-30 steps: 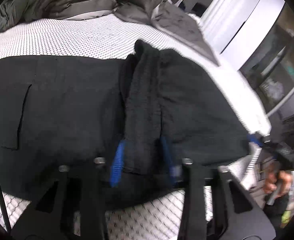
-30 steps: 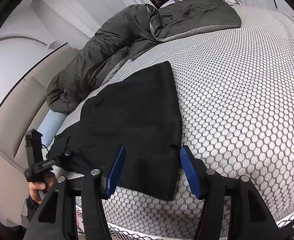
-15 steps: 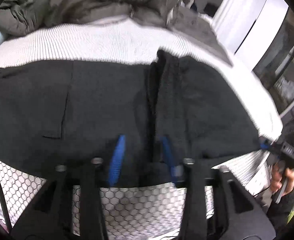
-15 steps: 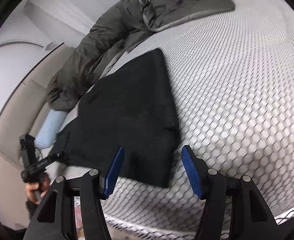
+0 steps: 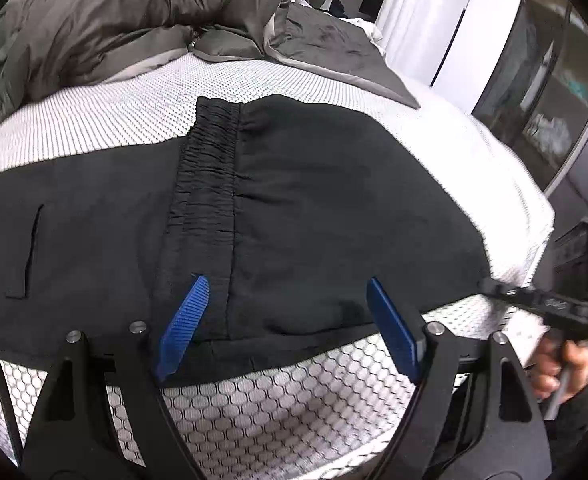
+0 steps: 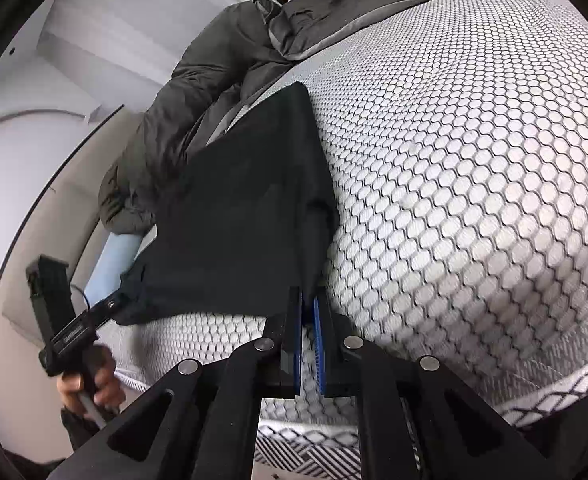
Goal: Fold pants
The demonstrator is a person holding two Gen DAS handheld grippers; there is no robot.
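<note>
From the left wrist, the black pants [image 5: 294,208] lie folded flat on the bed [image 5: 277,408], waistband running away from the camera. The left gripper [image 5: 289,300] has just been opening; its blue fingers [image 5: 185,320] stand released, wide apart over the near hem, gripping nothing.

From the right wrist, the right gripper [image 6: 308,308] has just clenched, its fingers [image 6: 318,344] pinching the near corner of the pants [image 6: 245,208].

Matt black woven cloth on the pants [image 5: 314,208], with a puckered, gathered waistband [image 5: 205,184] up the middle. Under them the mattress [image 6: 474,168] wears white knit fabric with a dark honeycomb pattern. Upper left, a grey duvet [image 5: 113,28] looks soft, faintly sheeny.
</note>
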